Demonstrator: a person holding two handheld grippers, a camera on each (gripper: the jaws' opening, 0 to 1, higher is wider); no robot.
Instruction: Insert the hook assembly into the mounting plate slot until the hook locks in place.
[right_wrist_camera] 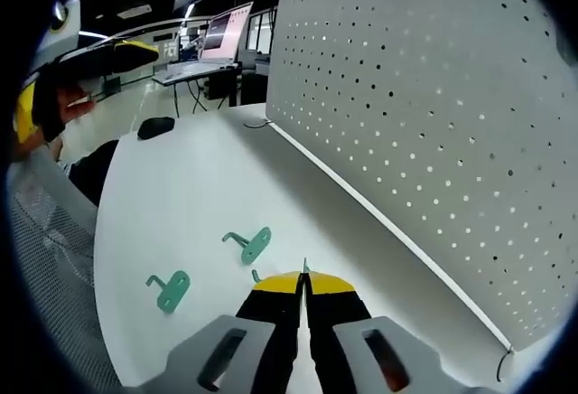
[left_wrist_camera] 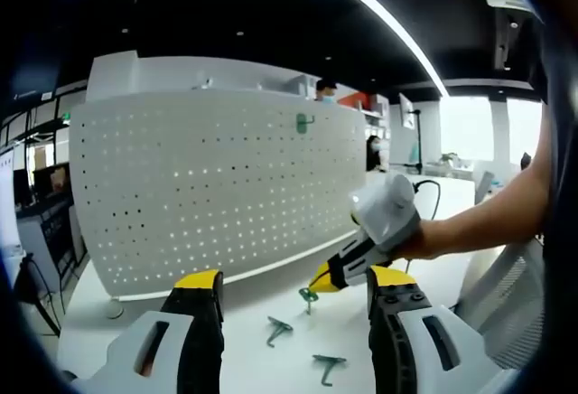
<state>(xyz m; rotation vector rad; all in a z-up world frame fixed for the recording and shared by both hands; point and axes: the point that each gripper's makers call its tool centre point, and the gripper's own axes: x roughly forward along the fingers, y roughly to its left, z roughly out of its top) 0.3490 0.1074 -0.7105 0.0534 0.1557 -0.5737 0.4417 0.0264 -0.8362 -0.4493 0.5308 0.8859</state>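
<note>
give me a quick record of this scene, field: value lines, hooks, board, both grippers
board: white pegboard standing upright on the white table
hook on board: one green hook near the top
loose hooks: two green hooks lying flat on the table
right hand-held gripper: jaws closed on a third green hook, low over the table
left hand-held gripper: jaws open, holding nothing
stage: held hook not yet inserted in the board

4 hooks [left_wrist_camera: 278,329] — 1 pegboard [left_wrist_camera: 217,186].
</note>
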